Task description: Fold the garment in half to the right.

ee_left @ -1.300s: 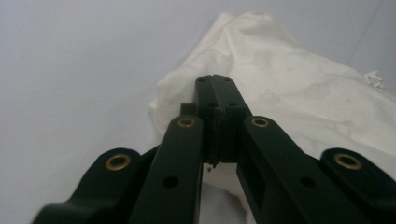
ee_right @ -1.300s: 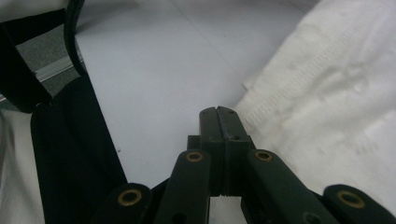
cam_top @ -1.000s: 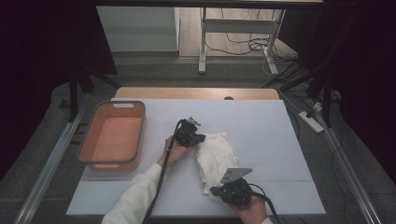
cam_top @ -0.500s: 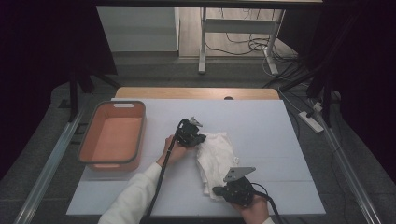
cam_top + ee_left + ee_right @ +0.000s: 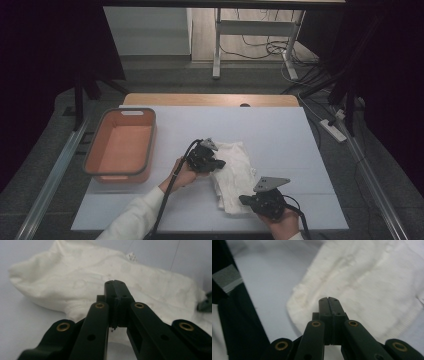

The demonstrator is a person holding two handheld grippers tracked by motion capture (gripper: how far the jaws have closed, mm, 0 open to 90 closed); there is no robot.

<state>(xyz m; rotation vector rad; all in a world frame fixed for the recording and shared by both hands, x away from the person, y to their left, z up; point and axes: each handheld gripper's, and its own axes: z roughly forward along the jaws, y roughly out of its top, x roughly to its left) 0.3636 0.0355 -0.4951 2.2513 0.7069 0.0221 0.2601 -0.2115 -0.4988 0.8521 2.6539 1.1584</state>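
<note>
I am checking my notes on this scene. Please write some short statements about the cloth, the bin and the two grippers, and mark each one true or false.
1. The white cloth lies on the table, outside the orange bin. True.
2. The orange bin holds a folded cloth. False: it looks empty.
3. The fingers of the left gripper are closed together. True.
4. The right gripper is wide open. False: its fingers are pressed together.
5. The bin stands at the right side of the table. False: it stands at the left side.
</note>
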